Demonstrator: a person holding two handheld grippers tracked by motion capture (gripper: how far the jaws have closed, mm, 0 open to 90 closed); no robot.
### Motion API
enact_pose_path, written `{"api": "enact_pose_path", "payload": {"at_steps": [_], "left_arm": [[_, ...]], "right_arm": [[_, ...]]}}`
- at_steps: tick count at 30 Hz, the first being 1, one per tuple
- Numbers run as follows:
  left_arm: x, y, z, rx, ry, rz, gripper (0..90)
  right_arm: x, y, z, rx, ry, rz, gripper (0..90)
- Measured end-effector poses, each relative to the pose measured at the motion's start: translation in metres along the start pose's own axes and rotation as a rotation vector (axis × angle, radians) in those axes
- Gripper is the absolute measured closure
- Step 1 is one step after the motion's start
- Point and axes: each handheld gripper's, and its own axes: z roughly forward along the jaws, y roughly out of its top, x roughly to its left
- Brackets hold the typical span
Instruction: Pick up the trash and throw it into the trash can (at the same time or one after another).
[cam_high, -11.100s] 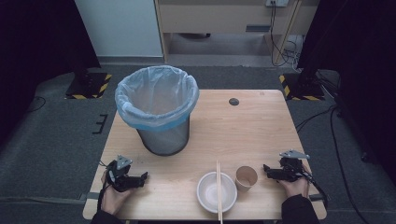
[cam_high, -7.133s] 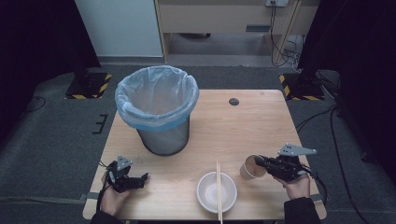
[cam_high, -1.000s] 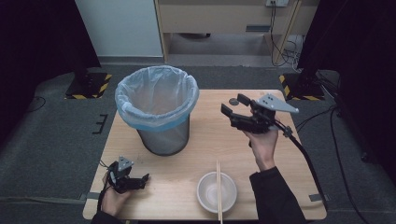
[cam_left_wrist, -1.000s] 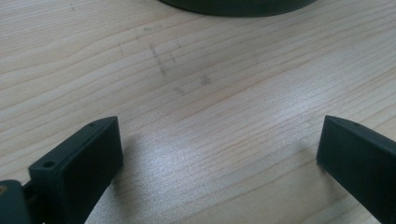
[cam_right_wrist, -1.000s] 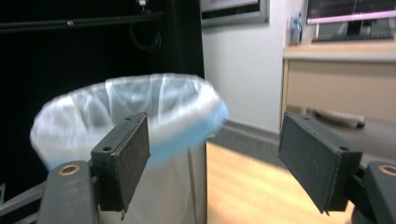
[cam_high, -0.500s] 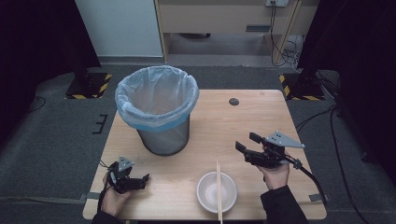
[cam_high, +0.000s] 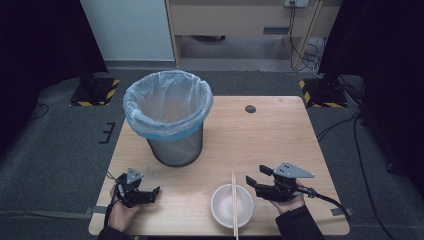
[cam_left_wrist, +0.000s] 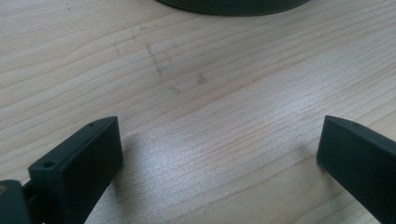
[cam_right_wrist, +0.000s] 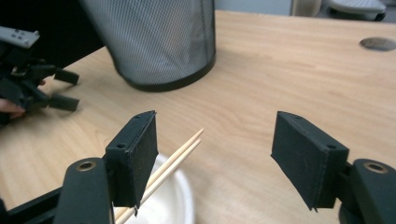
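A white bowl (cam_high: 220, 206) stands at the table's near edge with a pair of wooden chopsticks (cam_high: 233, 197) laid across it. My right gripper (cam_high: 252, 180) hovers low just right of the bowl, pointing left. It is open with nothing between the jaws, which have just been closing a little. In the right gripper view its jaws (cam_right_wrist: 219, 158) stand wide, and the chopsticks (cam_right_wrist: 180, 156) and the bowl (cam_right_wrist: 175, 205) lie under the left jaw. My left gripper (cam_high: 152, 194) rests open on the table at the near left, jaws (cam_left_wrist: 219, 149) apart over bare wood.
A black mesh bin (cam_high: 170, 120) lined with a pale blue bag stands on the wooden table (cam_high: 270, 145) at the left. The bin (cam_right_wrist: 159, 42) and the left gripper (cam_right_wrist: 70, 89) lie beyond the right jaws. A cable hole (cam_high: 250, 108) sits far back.
The right hand has come down and back from beside the bin's rim to the near right of the table by the bowl. The brown cup it held earlier is gone from its jaws. The left hand stays still.
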Motion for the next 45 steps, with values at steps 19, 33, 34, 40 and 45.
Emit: {"api": "enact_pose_path", "payload": {"at_steps": [19, 33, 34, 40, 45], "left_arm": [[0.000, 0.000, 0.000, 0.000, 0.000, 0.000, 0.0], [0.000, 0.000, 0.000, 0.000, -0.002, 0.002, 0.0], [0.000, 0.000, 0.000, 0.000, -0.002, 0.002, 0.0], [0.000, 0.000, 0.000, 0.000, -0.002, 0.002, 0.0], [0.000, 0.000, 0.000, 0.000, -0.002, 0.002, 0.0]], "right_arm": [[0.029, -0.029, 0.020, 0.129, 0.097, 0.053, 35.6], [0.021, -0.014, 0.011, 0.051, 0.068, 0.051, 35.8], [0.021, -0.010, 0.010, 0.053, 0.056, 0.037, 35.7], [0.032, 0.002, 0.012, 0.044, 0.047, -0.013, 35.6], [0.039, -0.007, 0.021, 0.090, 0.055, 0.002, 35.5]]}}
